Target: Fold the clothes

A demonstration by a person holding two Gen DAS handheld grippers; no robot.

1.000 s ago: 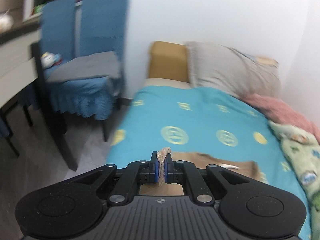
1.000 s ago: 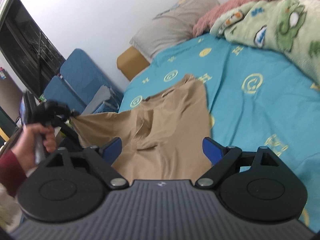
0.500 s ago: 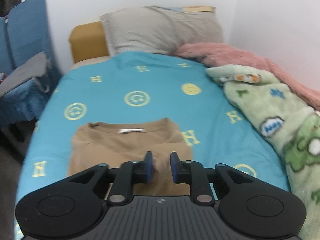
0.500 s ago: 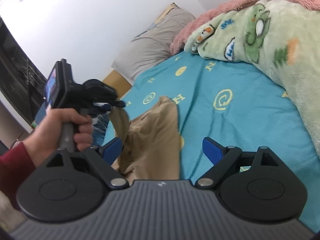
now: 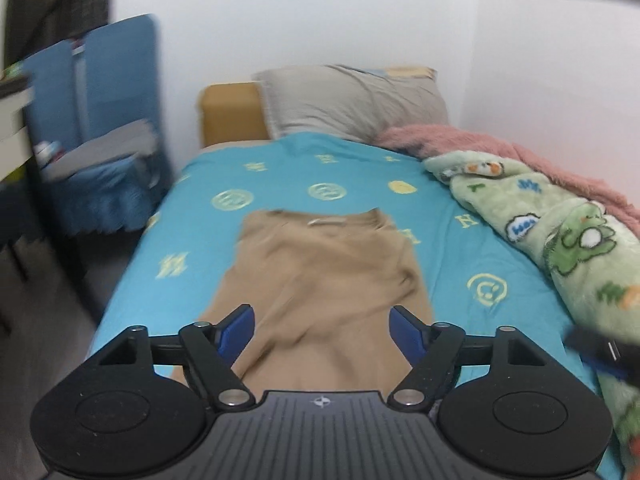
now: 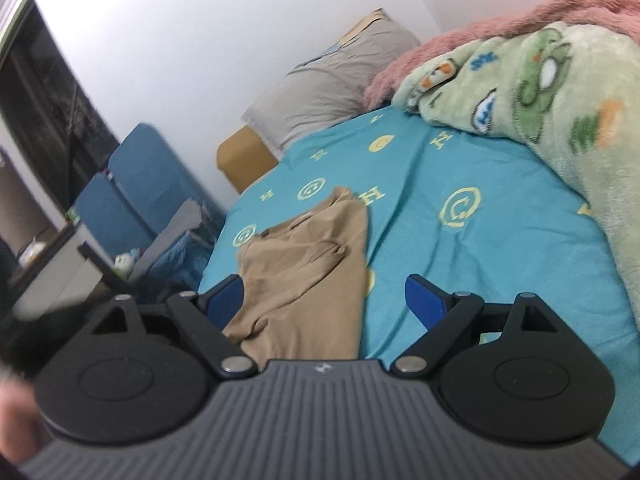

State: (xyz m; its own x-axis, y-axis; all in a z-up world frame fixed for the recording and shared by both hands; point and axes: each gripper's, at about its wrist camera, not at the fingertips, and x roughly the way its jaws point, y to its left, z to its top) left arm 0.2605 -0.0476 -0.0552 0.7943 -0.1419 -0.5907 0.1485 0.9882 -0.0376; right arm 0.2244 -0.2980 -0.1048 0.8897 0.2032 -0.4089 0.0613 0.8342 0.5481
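A tan cotton shirt (image 5: 324,280) lies on the turquoise bedsheet (image 5: 452,256) printed with yellow "H" letters, long axis 6 to 12 o'clock, collar with unreadable white label at 12. Left gripper (image 5: 322,326) and right gripper (image 6: 324,296) hover with fingers spread wide, holding nothing.

The turquoise bedsheet (image 5: 352,172) lies bare between the tan shirt (image 5: 324,276) and the grey pillow (image 5: 352,100), and bare again in a wide strip between the shirt's edge and the green blanket (image 6: 540,96); tongs could pass along either. That blanket, with the pink one (image 5: 480,144) behind it, heaps up against the wall and closes that whole side of the bed. On the other side, past a narrow margin of sheet, the bed drops to open floor (image 5: 48,312), with blue-covered chairs (image 5: 104,120) crowding the headboard corner.
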